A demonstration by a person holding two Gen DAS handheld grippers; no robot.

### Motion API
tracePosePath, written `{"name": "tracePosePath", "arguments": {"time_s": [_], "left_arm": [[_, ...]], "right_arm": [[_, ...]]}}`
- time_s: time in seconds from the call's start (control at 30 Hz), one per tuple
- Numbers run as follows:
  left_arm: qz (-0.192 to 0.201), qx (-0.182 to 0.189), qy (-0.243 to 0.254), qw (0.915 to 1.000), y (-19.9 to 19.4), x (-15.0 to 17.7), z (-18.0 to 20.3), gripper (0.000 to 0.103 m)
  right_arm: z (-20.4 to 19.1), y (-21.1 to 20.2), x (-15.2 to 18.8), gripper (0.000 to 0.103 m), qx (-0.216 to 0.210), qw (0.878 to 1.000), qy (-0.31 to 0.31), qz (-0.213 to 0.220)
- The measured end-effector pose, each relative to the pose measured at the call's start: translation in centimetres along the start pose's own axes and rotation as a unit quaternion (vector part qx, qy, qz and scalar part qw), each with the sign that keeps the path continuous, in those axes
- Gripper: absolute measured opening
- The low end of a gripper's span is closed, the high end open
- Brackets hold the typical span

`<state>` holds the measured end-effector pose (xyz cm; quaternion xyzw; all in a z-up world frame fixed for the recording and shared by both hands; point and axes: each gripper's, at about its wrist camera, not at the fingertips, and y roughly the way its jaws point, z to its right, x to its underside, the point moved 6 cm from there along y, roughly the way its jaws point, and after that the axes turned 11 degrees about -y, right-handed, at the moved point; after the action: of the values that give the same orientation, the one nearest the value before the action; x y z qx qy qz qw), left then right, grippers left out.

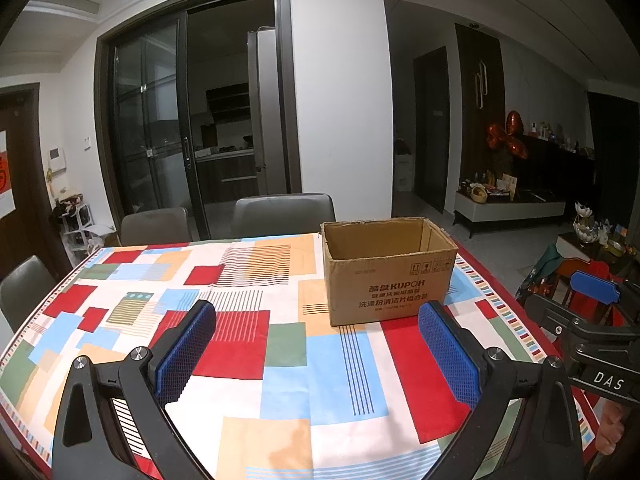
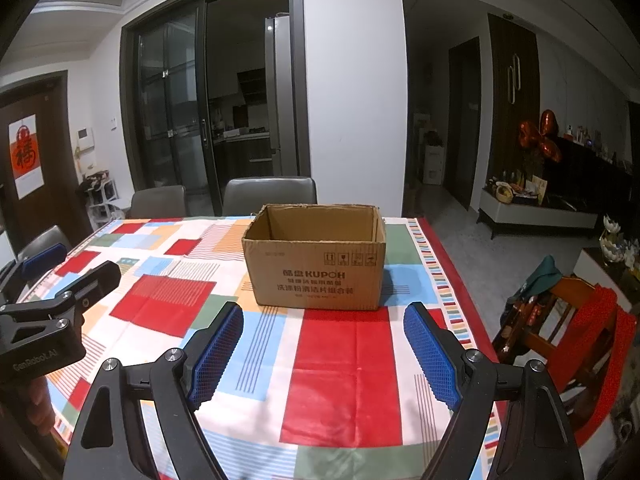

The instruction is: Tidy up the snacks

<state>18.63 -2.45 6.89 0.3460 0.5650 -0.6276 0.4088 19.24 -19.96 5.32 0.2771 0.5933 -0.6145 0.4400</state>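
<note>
Left wrist view: the left gripper (image 1: 316,344) is spread wide, its blue pads (image 1: 186,350) well apart with nothing between them. It is held above a table (image 1: 248,392) covered by a patchwork cloth in red, blue, green and orange. A box (image 1: 390,270) of brown cardboard stands upright on the far right part of the table, top open, printed side facing the camera. Its interior shows only bare walls; the bottom is hidden. At the right edge the right gripper (image 1: 596,304) is partly visible, seen from the side. Two grey chairs (image 1: 282,214) stand behind the table's far edge.

Right wrist view: the right gripper (image 2: 323,350) is also spread wide, holding nothing. The box (image 2: 316,256) stands straight ahead, near the table's (image 2: 340,380) far edge, apart from both pads (image 2: 430,354). The left gripper (image 2: 60,280) appears at the left edge, over the table's left side. A wooden chair (image 2: 560,332) draped in red cloth stands to the right of the table.
</note>
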Motion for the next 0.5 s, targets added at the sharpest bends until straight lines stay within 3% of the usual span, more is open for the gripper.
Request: {"name": "tracePosePath", "arguments": {"time_s": [0.5], "left_arm": [[0.001, 0.000, -0.001, 1.0000, -0.03, -0.07, -0.15, 0.103]], "right_arm": [[-0.03, -0.07, 0.02, 0.083, 0.002, 1.000, 0.000, 0.000]]}}
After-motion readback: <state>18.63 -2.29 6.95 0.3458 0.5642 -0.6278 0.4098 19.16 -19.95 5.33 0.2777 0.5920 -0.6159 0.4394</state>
